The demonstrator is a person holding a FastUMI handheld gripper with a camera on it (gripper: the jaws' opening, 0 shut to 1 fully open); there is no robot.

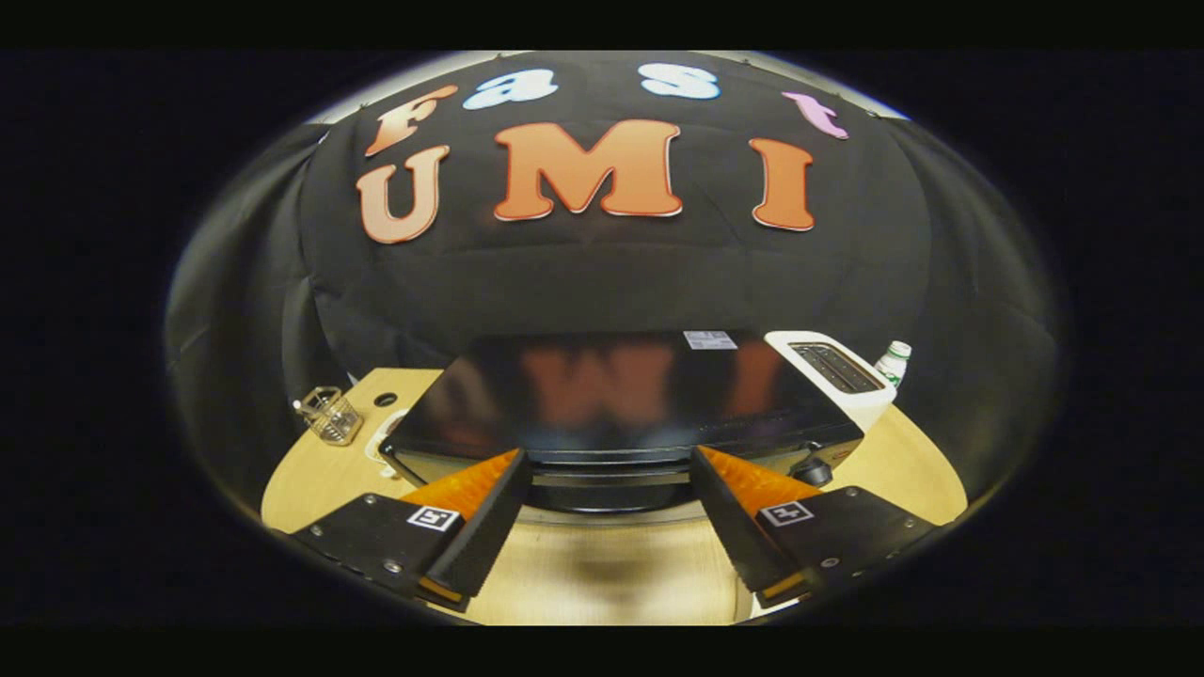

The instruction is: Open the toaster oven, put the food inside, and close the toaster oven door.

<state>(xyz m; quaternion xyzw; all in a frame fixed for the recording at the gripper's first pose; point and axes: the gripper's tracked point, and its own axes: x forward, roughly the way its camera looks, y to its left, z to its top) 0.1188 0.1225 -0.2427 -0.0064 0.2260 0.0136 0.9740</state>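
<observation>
The black toaster oven (611,395) stands on the wooden table (611,574), seen from above and in front, its glossy top reflecting the wall. Its door looks closed, and the handle bar (611,478) runs along the upper front edge. My gripper (608,455) is open, its fingers spread wide with nothing between them. The tips sit at the oven's front top edge, one on each side of the handle's middle. A control knob (814,470) shows on the oven's front just beyond the right finger.
A white slot toaster (837,371) stands close against the oven's right rear, with a small bottle (894,362) behind it. A clear glass cup (329,414) and a white object (381,444) sit left of the oven. Bare tabletop lies under the fingers.
</observation>
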